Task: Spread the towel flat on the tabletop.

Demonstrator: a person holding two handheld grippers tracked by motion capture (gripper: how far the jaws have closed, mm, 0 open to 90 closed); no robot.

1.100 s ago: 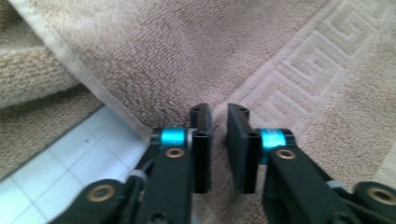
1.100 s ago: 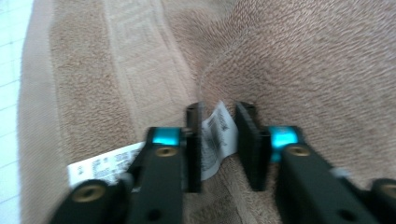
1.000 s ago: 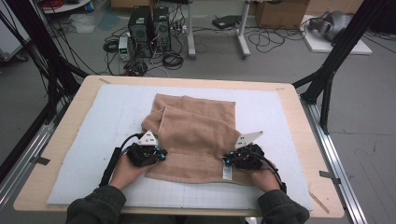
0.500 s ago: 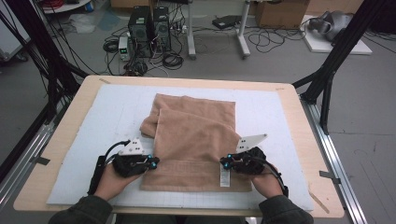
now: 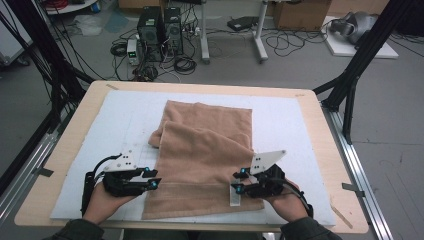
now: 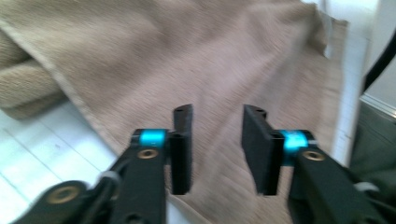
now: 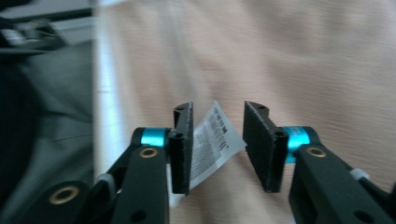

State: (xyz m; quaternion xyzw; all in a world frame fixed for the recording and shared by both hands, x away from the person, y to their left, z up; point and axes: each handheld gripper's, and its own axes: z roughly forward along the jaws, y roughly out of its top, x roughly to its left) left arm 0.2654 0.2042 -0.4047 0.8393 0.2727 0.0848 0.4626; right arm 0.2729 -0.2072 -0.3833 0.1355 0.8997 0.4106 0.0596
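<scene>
Two hands reach in from the near edge of the worktop [image 5: 70,150], each holding a gripper level and pointing inward. The left gripper [image 5: 152,178] sits at the near left edge of a tan towel [image 5: 207,150], the right gripper [image 5: 236,181] at its near right edge beside a white tag [image 5: 233,196]. Both sets of fingers have just opened and stand apart, gripping nothing. The towel lies folded, stretching toward the far side.

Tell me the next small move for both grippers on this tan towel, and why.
Probably draw both back clear of the tan terry towel. The left gripper and right gripper have just been opening, nothing pinched, and the folded near edge lies flat on the white mat.
</scene>
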